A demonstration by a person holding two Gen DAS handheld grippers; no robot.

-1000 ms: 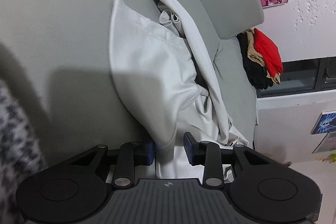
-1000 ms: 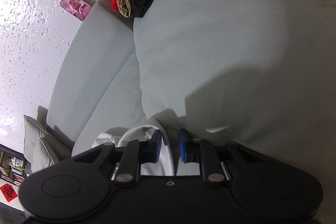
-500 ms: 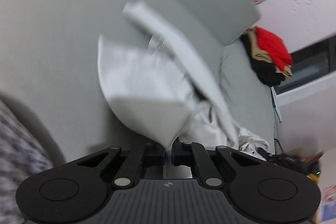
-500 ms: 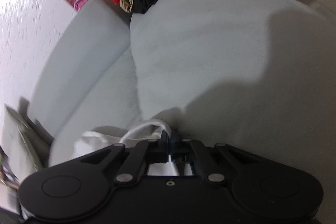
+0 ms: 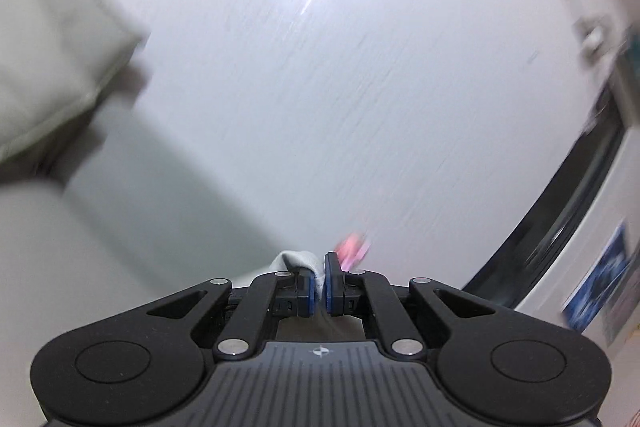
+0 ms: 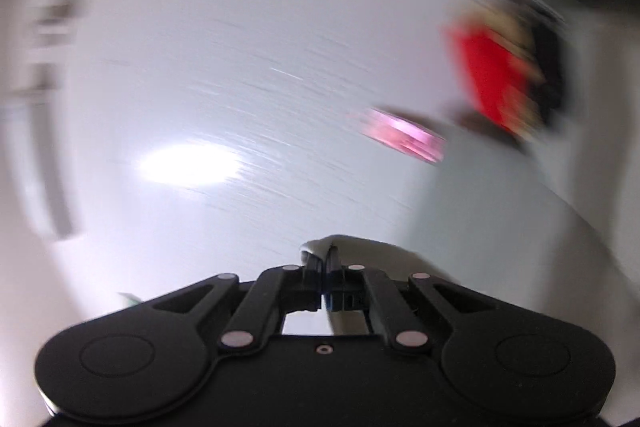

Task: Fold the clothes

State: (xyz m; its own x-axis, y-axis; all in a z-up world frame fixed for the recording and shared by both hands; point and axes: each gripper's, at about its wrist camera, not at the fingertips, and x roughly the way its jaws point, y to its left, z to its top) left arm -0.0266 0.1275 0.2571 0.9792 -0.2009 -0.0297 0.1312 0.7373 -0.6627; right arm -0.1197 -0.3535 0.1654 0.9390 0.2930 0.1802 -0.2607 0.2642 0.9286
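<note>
Low centre of each view: my left gripper (image 5: 319,281) and right gripper (image 6: 323,277) each clamp a fold of the pale garment (image 5: 298,259), the rest hanging unseen below. Soft, light, limp; I judge edges and corners the best holds.

Matt plastic, soft cloth, shiny wall – quick rundown

Both grippers, left gripper (image 5: 319,281) & right gripper (image 6: 323,277), look like matt black plastic w/ small bright metal rivets; left's body is ribbed, finger pads (image 5: 306,290) blue. Pale garment (image 5: 298,259) pinched in each is soft matt cloth, also seen at (image 6: 352,243). Wall (image 5: 360,87) is white, a bit glossy w/ glare. Sofa cushion (image 5: 52,59) is matt woven fabric. Red clothes (image 6: 492,83) are cloth too, blurred tho.
</note>
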